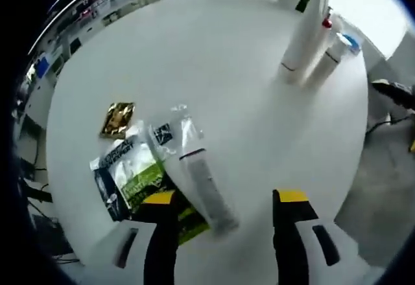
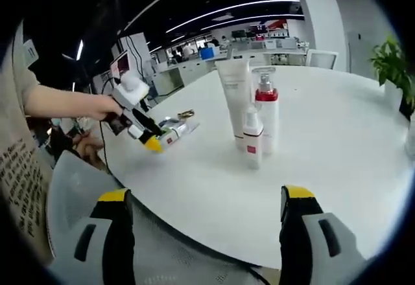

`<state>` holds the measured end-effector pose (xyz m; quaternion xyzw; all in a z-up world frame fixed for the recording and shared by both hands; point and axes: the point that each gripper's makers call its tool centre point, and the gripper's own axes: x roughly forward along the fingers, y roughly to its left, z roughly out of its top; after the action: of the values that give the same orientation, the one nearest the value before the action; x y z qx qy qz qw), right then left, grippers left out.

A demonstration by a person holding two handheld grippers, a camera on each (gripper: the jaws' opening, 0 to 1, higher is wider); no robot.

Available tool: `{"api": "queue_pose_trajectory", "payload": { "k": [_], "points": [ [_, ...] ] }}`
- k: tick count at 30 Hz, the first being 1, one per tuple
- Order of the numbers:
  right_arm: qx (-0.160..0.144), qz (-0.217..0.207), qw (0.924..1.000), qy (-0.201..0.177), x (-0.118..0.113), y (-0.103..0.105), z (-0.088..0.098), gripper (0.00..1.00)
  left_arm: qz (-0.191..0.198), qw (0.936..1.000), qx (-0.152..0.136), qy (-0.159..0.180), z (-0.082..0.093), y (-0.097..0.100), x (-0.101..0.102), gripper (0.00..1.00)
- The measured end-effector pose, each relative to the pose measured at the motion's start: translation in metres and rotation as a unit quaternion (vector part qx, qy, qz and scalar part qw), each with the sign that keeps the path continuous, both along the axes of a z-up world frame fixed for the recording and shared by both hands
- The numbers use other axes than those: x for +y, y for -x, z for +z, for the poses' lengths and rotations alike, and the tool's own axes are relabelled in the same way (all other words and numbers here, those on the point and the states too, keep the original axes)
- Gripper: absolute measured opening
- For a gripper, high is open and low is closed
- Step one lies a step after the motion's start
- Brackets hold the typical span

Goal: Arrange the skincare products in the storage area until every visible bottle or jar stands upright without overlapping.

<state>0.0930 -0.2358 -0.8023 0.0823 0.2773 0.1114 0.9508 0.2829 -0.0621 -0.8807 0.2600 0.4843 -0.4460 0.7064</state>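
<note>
Hovering left gripper (image 1: 224, 233) jaws apart | tube (image 1: 204, 184) flat | label unreadable

Both views are bright and evenly lit by ceiling strip lights (image 2: 220, 14) far above the right gripper's jaws. The white table (image 1: 227, 103) shows only soft shadows. The left gripper view is motion-blurred (labels unreadable), and beyond the jaws it washes out pale. Fisheye distortion bends every edge.
</note>
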Motion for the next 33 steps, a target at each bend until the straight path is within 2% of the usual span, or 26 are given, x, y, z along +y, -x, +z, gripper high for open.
{"api": "queue_pose_trajectory", "payload": {
  "k": [18,26,28,33],
  "points": [
    [0.002,-0.011,0.9999,-0.005,-0.006,0.000,0.002,0.94,0.000,0.9987,0.004,-0.051,-0.010,-0.020,-0.003,0.34],
    [0.004,-0.009,0.9999,-0.006,-0.005,0.000,0.002,0.94,0.001,0.9981,0.011,-0.060,-0.011,-0.020,-0.002,0.29],
    [0.005,-0.009,0.9999,-0.006,-0.005,0.000,0.001,0.94,-0.002,0.9984,0.017,-0.054,-0.012,-0.017,-0.005,0.24],
    [0.006,-0.010,0.9999,-0.006,-0.005,0.001,0.000,0.94,0.000,0.9981,0.013,-0.061,-0.012,-0.019,-0.003,0.23]
  ]
}}
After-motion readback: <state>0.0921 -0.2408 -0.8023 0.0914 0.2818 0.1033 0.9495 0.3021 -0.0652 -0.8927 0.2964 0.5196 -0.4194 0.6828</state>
